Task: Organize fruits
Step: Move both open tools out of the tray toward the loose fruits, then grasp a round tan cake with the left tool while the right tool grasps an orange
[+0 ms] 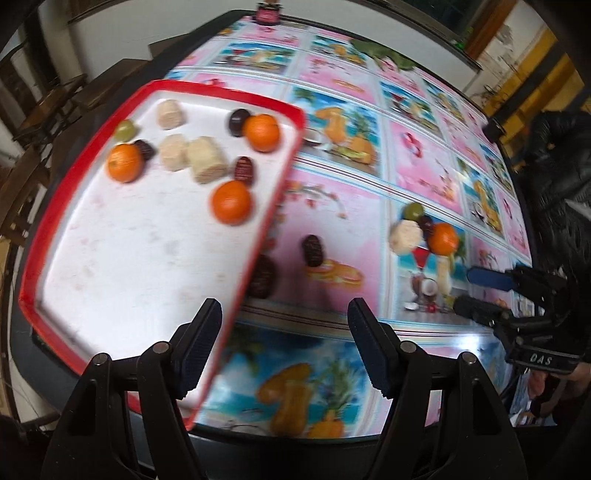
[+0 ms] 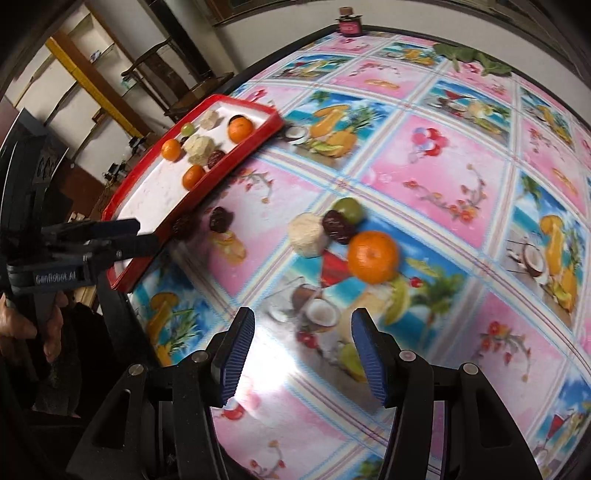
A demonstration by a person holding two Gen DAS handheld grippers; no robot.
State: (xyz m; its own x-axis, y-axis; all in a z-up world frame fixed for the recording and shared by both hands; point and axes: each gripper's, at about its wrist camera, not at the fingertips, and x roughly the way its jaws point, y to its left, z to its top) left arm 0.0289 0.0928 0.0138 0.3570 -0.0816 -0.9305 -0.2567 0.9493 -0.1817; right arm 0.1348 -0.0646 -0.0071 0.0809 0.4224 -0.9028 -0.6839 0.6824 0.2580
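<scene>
A red-rimmed white tray (image 1: pixel 129 258) at the table's left holds three oranges (image 1: pixel 231 202), beige cakes (image 1: pixel 207 164), dark dates (image 1: pixel 243 170) and a green fruit (image 1: pixel 125 130). My left gripper (image 1: pixel 286 325) hangs open over the tray's near right rim, nothing gripped. On the cloth, two loose dates (image 2: pixel 221 219) lie beside the tray (image 2: pixel 147 195). Farther right sits a cluster: an orange (image 2: pixel 373 256), a date (image 2: pixel 338 227), a green fruit (image 2: pixel 349 210) and a beige cake (image 2: pixel 308 234). My right gripper (image 2: pixel 303 332) is open in front of that cluster, with nothing between its fingers.
The table wears a glossy pink and blue fruit-print cloth (image 2: pixel 424 166). A small pink jar (image 2: pixel 349 24) stands at the far edge, green leaves (image 2: pixel 472 57) near it. Wooden chairs (image 2: pixel 177 81) stand beyond the tray. A person's dark sleeve (image 1: pixel 554 166) is at the right.
</scene>
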